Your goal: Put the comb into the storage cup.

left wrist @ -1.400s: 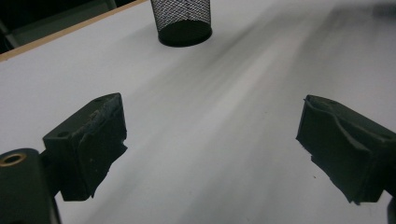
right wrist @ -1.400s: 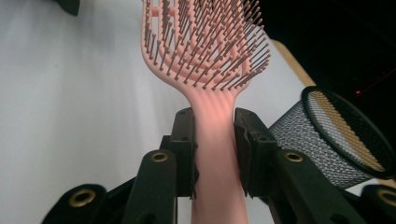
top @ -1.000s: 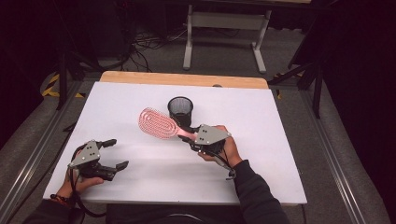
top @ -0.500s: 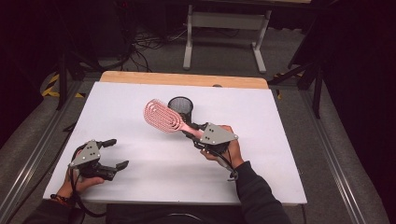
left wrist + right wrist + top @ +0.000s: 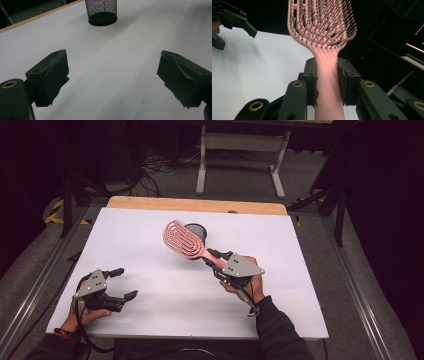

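Above the middle of the white table (image 5: 150, 235), the right gripper (image 5: 220, 261) holds a pink hairbrush (image 5: 184, 239) clear of the surface, its two black jaws pinching the handle from both sides, as the right gripper view shows plainly with the handle (image 5: 327, 82) squeezed between the pads and the bristled head (image 5: 322, 20) rising beyond them. From the high view the brush's head sits tilted up and toward the far left, overlapping the black mesh cup (image 5: 197, 230) that stands upright just behind it near the far edge of the table; whether the head is directly over the cup's mouth or merely in front of it I cannot tell from this angle. The pick-up looks done and the carry toward the cup appears well under way. What seems left is the placing itself: bringing the brush over the opening, turning it so one end points down, lowering it in and letting go. The left gripper (image 5: 120, 283) rests at the near left of the table, well apart from the brush and cup, with its jaws spread wide and nothing between them; the left gripper view looks across bare table to the mesh cup (image 5: 101, 11) standing far off.
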Available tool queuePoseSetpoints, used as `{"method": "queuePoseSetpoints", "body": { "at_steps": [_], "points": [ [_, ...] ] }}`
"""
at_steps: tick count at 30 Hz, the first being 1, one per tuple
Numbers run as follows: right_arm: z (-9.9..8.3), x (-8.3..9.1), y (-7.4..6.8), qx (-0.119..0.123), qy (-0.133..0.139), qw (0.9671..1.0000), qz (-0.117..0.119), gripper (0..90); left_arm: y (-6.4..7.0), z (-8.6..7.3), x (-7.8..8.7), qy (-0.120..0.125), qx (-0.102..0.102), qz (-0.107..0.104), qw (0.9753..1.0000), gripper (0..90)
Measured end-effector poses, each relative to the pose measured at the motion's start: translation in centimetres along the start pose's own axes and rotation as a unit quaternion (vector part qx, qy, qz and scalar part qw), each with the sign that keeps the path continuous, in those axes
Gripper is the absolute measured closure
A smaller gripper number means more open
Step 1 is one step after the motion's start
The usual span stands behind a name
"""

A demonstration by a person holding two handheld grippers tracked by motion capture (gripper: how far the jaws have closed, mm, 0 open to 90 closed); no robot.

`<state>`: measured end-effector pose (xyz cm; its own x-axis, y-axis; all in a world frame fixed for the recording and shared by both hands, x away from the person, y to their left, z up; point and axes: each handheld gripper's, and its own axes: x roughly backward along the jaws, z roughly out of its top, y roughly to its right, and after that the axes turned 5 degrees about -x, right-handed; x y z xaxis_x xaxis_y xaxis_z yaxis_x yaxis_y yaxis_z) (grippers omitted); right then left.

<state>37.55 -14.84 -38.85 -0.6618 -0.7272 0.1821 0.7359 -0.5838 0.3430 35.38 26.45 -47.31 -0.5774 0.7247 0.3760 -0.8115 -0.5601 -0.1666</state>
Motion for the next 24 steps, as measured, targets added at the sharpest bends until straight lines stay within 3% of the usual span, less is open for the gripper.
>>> {"method": "queuePoseSetpoints", "body": {
  "at_steps": [13,21,24],
  "points": [
    [-0.3,1.3,0.3,-0.017,0.012,0.9992,-0.033,70.3,0.0,0.5,-0.3,0.008,0.012,0.005,0.9999,12.8],
    [-0.8,1.6,0.4,-0.034,0.021,0.9974,-0.06,70.3,0.1,1.7,-1.1,0.023,0.013,0.005,0.9997,13.3],
    [-0.9,1.6,0.4,-0.038,0.021,0.9968,-0.066,70.3,0.1,2.7,-1.5,0.038,0.016,0.003,0.9991,13.3]
  ]
}}
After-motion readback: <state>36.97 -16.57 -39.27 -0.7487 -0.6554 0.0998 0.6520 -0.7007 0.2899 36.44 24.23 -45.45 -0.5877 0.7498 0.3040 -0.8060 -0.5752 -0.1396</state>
